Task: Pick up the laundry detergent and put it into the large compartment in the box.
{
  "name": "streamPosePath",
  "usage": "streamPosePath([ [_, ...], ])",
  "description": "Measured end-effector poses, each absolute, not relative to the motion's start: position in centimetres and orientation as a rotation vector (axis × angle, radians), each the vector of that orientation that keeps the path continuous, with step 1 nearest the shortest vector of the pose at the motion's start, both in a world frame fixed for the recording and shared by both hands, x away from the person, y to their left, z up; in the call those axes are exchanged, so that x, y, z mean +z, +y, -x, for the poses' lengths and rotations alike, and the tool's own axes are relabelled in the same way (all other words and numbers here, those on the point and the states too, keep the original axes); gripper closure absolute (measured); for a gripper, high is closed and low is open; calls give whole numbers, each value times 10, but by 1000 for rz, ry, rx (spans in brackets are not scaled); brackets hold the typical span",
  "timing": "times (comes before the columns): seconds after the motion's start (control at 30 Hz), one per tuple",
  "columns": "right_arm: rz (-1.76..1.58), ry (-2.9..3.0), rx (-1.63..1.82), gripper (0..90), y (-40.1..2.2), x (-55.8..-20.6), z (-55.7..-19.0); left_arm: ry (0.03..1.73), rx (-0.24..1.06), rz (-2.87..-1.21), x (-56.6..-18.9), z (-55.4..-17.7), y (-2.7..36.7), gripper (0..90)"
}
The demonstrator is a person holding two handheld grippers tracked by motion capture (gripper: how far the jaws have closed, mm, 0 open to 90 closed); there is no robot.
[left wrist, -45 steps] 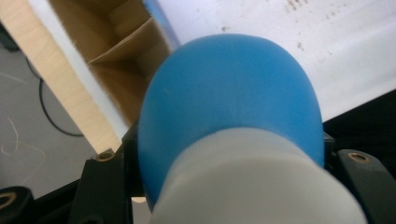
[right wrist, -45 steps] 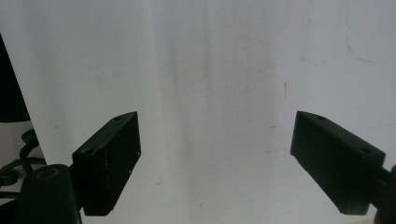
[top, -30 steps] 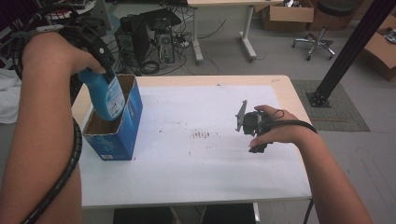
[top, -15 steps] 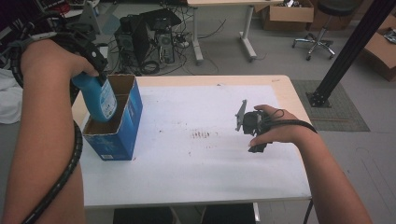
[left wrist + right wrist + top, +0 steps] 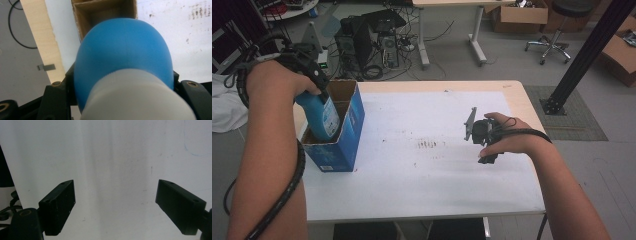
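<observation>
A blue bottle [image 5: 321,116] with a white cap [image 5: 135,100] and a label hangs tilted, its lower part inside an open blue cardboard box [image 5: 343,145] at the table's left edge. My left gripper [image 5: 314,92] is shut on the bottle near its top, with a black jaw on each side in the left gripper view. There the bottle [image 5: 122,52] hides most of the box's brown inside [image 5: 105,10]. At the right of the white table [image 5: 422,185], my right gripper [image 5: 482,135] rests in the hand. Its jaws [image 5: 122,205] stand wide open over bare tabletop, holding nothing.
Dark smudges [image 5: 429,145] mark the middle of the table. Behind the table, computer towers and cables [image 5: 372,45] sit on the floor. A black slanted post [image 5: 582,55] stands at the right, with an office chair [image 5: 557,30] and cardboard boxes [image 5: 517,15] beyond.
My left hand has come down and lowered the blue bottle deeper into the blue box. The right hand and its gripper have stayed where they were.
</observation>
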State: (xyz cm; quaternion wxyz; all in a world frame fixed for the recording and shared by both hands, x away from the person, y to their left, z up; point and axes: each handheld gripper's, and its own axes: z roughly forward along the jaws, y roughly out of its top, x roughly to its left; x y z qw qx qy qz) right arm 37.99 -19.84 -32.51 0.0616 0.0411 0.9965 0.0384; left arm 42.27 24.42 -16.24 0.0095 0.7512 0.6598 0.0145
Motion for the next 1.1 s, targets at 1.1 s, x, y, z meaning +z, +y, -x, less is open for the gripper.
streamPosePath([
  [1.1,-116,3012,111,162,-194,-326,-379,2057,-48,-2403,-273,-430,243,398],
])
